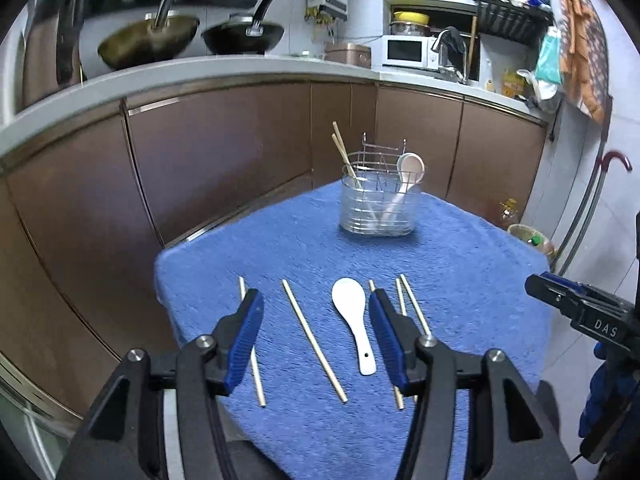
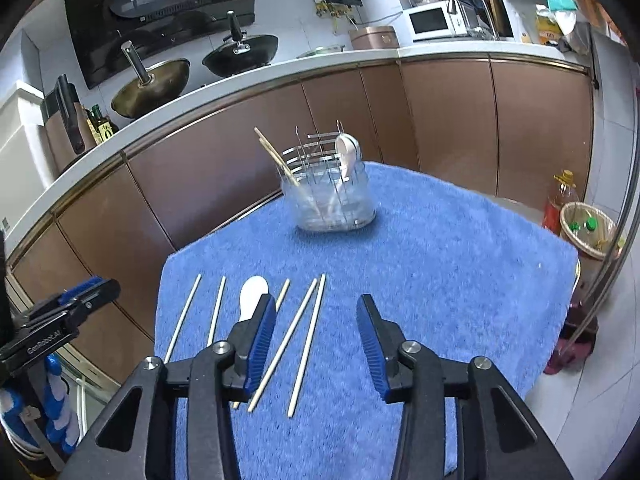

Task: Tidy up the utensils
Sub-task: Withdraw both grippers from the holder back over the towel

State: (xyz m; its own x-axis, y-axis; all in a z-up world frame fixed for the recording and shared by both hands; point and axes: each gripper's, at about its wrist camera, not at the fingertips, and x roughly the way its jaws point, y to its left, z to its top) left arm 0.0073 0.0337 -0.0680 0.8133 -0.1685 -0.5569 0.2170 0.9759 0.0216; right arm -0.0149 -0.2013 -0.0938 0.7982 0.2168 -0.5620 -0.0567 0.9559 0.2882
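Observation:
A wire utensil holder (image 1: pixel 378 200) stands at the far end of the blue towel (image 1: pixel 460 264), holding two chopsticks and a pale spoon (image 1: pixel 411 168); it also shows in the right wrist view (image 2: pixel 332 196). Several loose chopsticks (image 1: pixel 314 340) and a white spoon (image 1: pixel 354 320) lie on the near part of the towel. My left gripper (image 1: pixel 316 300) is open and empty above them, jaws either side of the white spoon. My right gripper (image 2: pixel 318 304) is open and empty above chopsticks (image 2: pixel 308 340), with the white spoon (image 2: pixel 252 294) partly behind its left finger.
Brown kitchen cabinets (image 1: pixel 224 160) run behind and left of the table. Woks (image 1: pixel 148 42) sit on the counter. A bin (image 2: pixel 590 232) and an oil bottle (image 2: pixel 560 200) stand on the floor at the right.

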